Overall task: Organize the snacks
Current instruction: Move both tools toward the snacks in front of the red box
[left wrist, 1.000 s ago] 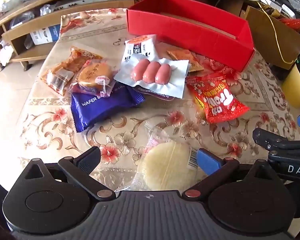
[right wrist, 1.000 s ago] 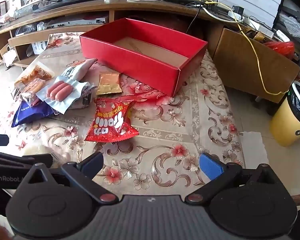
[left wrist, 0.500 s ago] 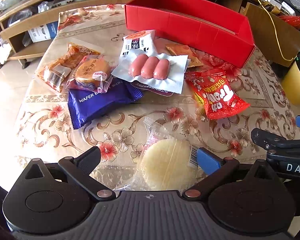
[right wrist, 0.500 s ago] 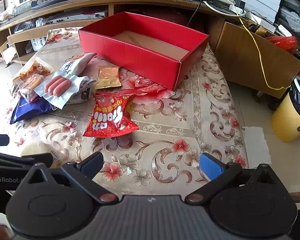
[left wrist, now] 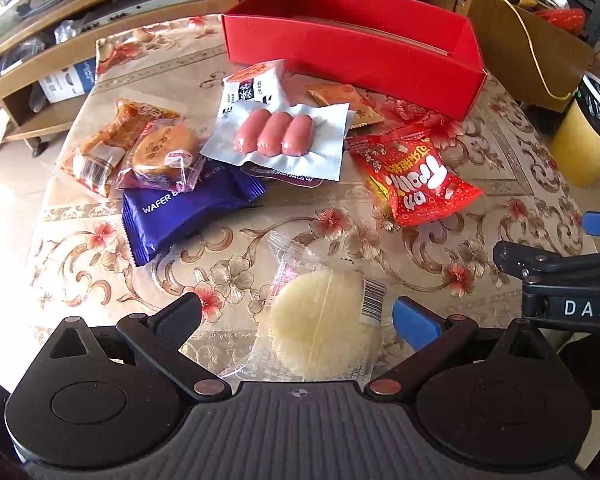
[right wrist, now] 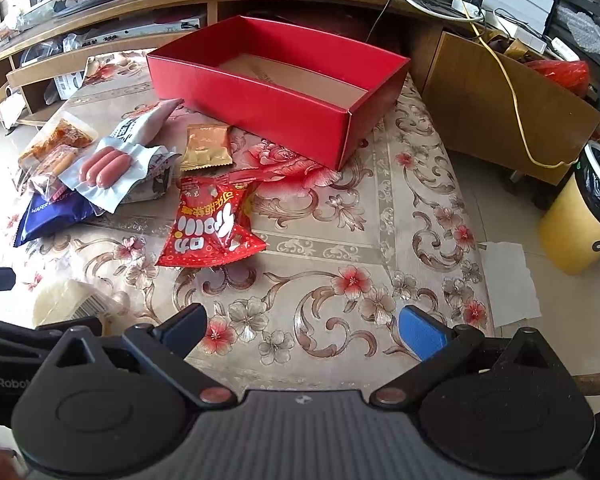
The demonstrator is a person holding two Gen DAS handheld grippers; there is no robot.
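Note:
An empty red box (left wrist: 352, 44) (right wrist: 276, 92) stands at the table's far side. Snacks lie in front of it: a sausage pack (left wrist: 276, 136) (right wrist: 104, 168), a blue wafer pack (left wrist: 180, 208), a wrapped round cake (left wrist: 164, 152), a red candy bag (left wrist: 412, 176) (right wrist: 212, 224), a small orange sachet (right wrist: 206, 146). A pale round rice cracker in clear wrap (left wrist: 320, 328) lies on the table between my left gripper's open fingers. My left gripper (left wrist: 296, 314) is open. My right gripper (right wrist: 304, 324) is open and empty over bare tablecloth.
The right gripper's fingers show at the right of the left wrist view (left wrist: 556, 264). A yellow bin (right wrist: 580, 216) stands on the floor to the right. A low wooden shelf (right wrist: 100, 12) runs behind the table. The tablecloth (right wrist: 340, 220) is floral.
Both views have shifted slightly: the snacks and the box sit a little lower and nearer in view. The grippers stay open and nothing on the table has moved.

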